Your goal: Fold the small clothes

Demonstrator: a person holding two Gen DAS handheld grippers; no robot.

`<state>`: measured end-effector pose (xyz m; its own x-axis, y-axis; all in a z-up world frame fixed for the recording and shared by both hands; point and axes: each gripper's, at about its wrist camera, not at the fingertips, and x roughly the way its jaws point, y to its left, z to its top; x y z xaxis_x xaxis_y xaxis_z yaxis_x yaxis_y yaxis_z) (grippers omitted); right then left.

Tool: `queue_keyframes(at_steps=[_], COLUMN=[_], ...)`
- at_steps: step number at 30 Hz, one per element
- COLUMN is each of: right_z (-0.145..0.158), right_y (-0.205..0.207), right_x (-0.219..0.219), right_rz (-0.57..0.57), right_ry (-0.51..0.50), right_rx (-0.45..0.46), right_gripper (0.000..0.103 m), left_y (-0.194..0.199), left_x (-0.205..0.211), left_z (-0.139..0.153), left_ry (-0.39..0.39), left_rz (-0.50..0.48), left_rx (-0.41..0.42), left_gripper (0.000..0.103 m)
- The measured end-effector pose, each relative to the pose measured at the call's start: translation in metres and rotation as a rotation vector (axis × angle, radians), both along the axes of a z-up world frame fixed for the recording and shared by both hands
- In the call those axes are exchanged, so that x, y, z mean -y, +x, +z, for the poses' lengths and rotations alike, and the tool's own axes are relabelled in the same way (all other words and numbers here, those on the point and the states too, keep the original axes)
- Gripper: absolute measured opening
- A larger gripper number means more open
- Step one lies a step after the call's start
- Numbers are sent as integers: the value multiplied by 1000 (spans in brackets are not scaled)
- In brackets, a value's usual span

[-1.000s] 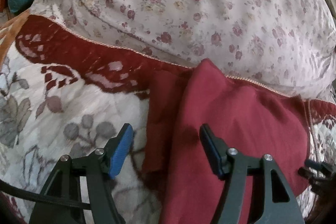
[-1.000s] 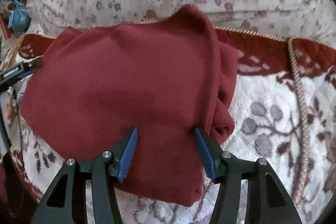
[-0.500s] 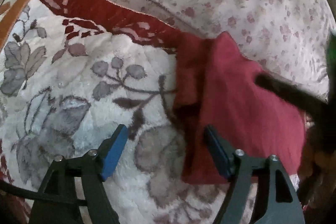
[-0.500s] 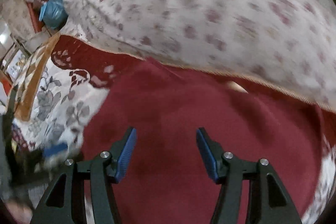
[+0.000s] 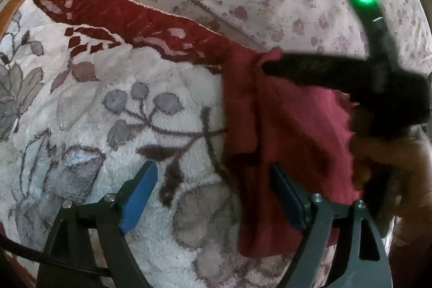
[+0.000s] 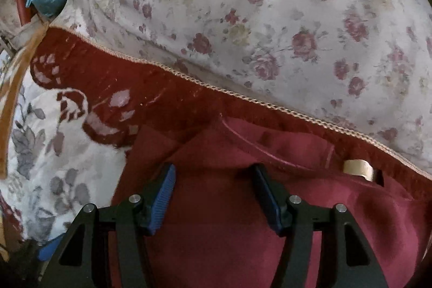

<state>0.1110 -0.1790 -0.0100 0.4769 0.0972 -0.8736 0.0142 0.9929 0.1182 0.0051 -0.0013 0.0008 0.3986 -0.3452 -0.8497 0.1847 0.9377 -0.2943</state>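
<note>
Plush floral blanket (image 5: 129, 109): folded red garment (image 5: 294, 142) near its far red border. Your left gripper (image 5: 213, 196) and right gripper (image 6: 213, 196): both spread, pinching nothing. Risk: brushing fingers could undo folds.

Home bedrm — floral blanket (image 5: 81, 126), pillow (image 6: 270, 4)

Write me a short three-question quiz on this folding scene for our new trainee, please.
1. True or false: the left gripper is clamped on the red garment.
2. What does the red garment lie on? A) wooden table B) plush floral blanket C) tiled floor
3. Fill in: the right gripper is ____, hovering over the garment.

Key: 1 false; 2 B; 3 open
</note>
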Motion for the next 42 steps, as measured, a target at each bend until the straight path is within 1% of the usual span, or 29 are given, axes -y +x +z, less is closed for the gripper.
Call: queue_keyframes(at_steps=[3, 5, 8, 9, 12, 13, 14, 16, 19, 22, 25, 26, 28, 30, 31, 32, 33, 34, 35, 37, 38, 39, 42], right_z=[20, 17, -3, -7, 3, 7, 11, 16, 17, 6, -4, -9, -15, -19, -18, -16, -11, -8, -2, 7, 11, 15, 22], right_y=[-12, -15, -10, -9, -13, -14, -15, -18, -18, -10, -3, 0, 2, -1, -5, -8, -13, -16, -20, -29, -32, -36, -43], right_x=[1, -4, -13, -13, -9, -8, -7, -10, -21, -41, -54, -58, -61, -61, -60, -57, -51, -45, -34, -12, -6, 1, 9], right_rz=[0, 10, 21, 18, -9, -7, -1, 12, 58, 95, 121, 127, 128, 129, 132, 131, 135, 137, 132, 112, 107, 102, 88], right_ry=[42, 5, -16, -18, 15, 46, 78, 100, 78, 46, 5, -24, -76, -111, -121, -136, -128, -99, -50, 74, 107, 144, 183], right_rx=[54, 35, -33, -43, -32, -31, -31, -46, -60, -88, -98, -105, -103, -75, -59, -48, -30, -20, -13, -6, 0, 17, 32], right_gripper=[66, 67, 67, 67, 68, 73, 81, 84, 84, 88, 97, 99, 99, 98, 92, 79, 74, 61, 45, 34, 31, 30, 29], left_y=[-2, -2, -3, -4, -5, -5, -5, -5, -4, -3, -3, -3, -3, -3, -3, -4, -4, -4, -4, -6, -7, -8, -12], left_x=[-3, -3, -1, -1, -3, -3, -2, -1, -2, -1, 0, 0, 1, 3, 4, 6, 7, 8, 9, 13, 16, 19, 28], left_z=[1, 1, 1, 2, 2, 2, 2, 2, 2, 1, -1, -1, -1, -2, -2, -2, -2, -2, -2, -1, 0, 1, 3], left_ry=[-10, -9, 4, 4, -2, -1, 5, 12, 7, 6, 7, 9, 10, 14, 20, 21, 17, 10, 0, -17, -20, -27, -36], left_rz=[8, 12, 11, 12, 20, 21, 20, 19, 19, 20, 23, 25, 30, 35, 34, 34, 33, 31, 26, 12, 4, -6, -40], left_rx=[-5, -4, 1, 1, 2, 3, 3, 5, 2, 0, 1, 1, 1, 4, 7, 11, 14, 16, 18, 29, 36, 46, 76], left_gripper=[84, 84, 84, 84, 84, 84, 84, 85, 85, 85, 86, 87, 88, 89, 89, 89, 89, 89, 89, 89, 89, 89, 88])
